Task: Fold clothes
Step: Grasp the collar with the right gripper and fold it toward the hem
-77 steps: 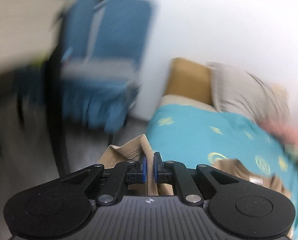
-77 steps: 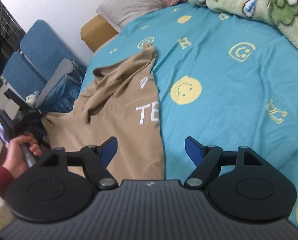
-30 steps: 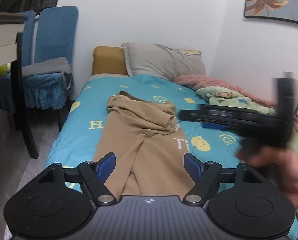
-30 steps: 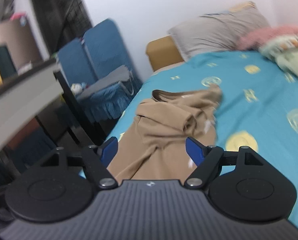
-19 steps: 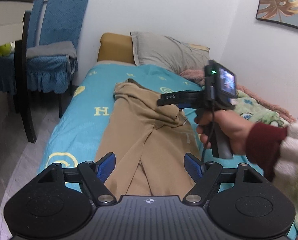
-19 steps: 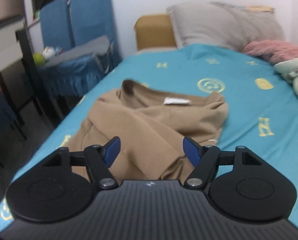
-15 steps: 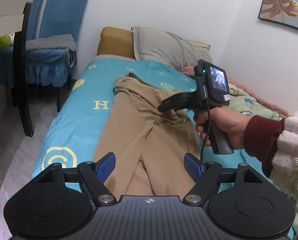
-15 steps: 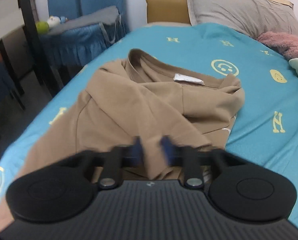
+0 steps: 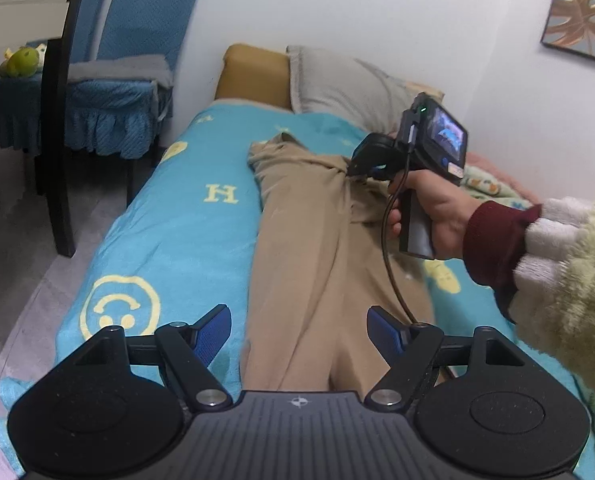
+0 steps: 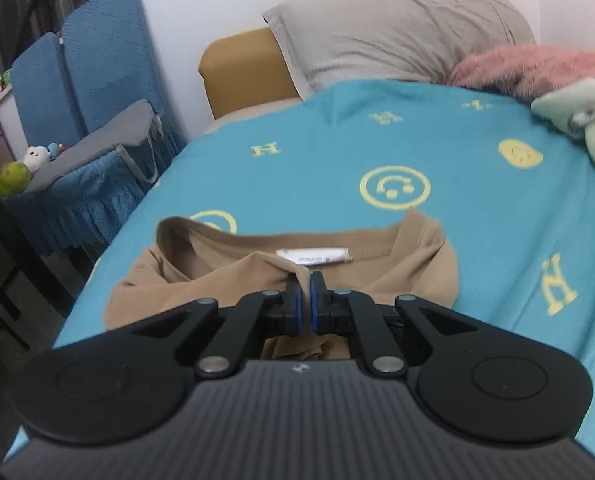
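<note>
A tan T-shirt [image 9: 309, 248] lies lengthwise on the teal bedspread [image 9: 177, 216], rumpled and partly folded over itself. My left gripper [image 9: 299, 330] is open and empty, held above the shirt's near end. My right gripper [image 10: 304, 300] is shut on a fold of the tan shirt [image 10: 225, 276] just below the collar and its white label [image 10: 315, 257]. In the left wrist view the right gripper [image 9: 355, 166] shows farther up the bed, held in a hand, pinching the cloth near the collar.
A grey pillow [image 10: 401, 28] and tan headboard [image 10: 241, 68] are at the bed's far end. A pink blanket [image 10: 537, 64] and green printed blanket [image 10: 577, 120] lie on the right. Blue covered chairs [image 9: 117, 80] and a dark table leg [image 9: 57, 128] stand left of the bed.
My right gripper has closed on a fold of the shirt near the collar. My left gripper has stayed open over the shirt's near end, drawing slightly closer.
</note>
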Tool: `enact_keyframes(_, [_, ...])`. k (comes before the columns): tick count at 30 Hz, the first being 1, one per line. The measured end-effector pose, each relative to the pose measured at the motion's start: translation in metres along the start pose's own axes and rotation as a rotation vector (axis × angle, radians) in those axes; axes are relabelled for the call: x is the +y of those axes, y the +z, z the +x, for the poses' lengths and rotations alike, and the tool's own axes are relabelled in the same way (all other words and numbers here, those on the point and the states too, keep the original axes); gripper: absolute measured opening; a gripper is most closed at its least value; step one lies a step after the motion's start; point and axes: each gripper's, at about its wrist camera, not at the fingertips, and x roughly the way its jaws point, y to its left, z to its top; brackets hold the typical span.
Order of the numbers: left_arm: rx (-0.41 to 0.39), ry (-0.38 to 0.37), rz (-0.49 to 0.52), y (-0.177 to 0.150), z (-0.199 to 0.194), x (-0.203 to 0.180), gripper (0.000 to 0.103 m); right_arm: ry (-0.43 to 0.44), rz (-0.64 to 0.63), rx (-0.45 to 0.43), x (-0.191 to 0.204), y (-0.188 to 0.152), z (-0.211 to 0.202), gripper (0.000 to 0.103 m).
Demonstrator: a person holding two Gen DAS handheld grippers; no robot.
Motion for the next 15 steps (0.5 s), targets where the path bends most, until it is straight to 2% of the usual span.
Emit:
enact_keyframes(2, [0.004,0.009,0.005,0.001,0.003,0.0,0.077,0.013,0.002,-0.007,0.0,-0.002,-0.006,0.015])
enact_keyframes(4, [0.005,0.008,0.014,0.002,0.004,-0.002,0.077,0.025,0.01,-0.006,-0.001,0.0,-0.019,0.043])
enact_keyframes(5, [0.006,0.005,0.017,0.002,0.004,-0.003,0.077,0.037,0.017,-0.02,0.0,0.001,-0.029,0.071])
enact_keyframes(6, [0.005,0.005,0.022,0.002,0.004,-0.005,0.077,0.05,0.024,-0.04,0.0,0.001,-0.041,0.087])
enact_keyframes(11, [-0.005,0.012,0.07,0.001,-0.006,-0.013,0.077,0.087,0.051,-0.085,0.003,-0.006,-0.131,0.088])
enact_keyframes(15, [0.025,0.0,0.033,0.003,-0.013,-0.008,0.077,0.091,0.079,-0.084,0.007,-0.037,-0.22,0.088])
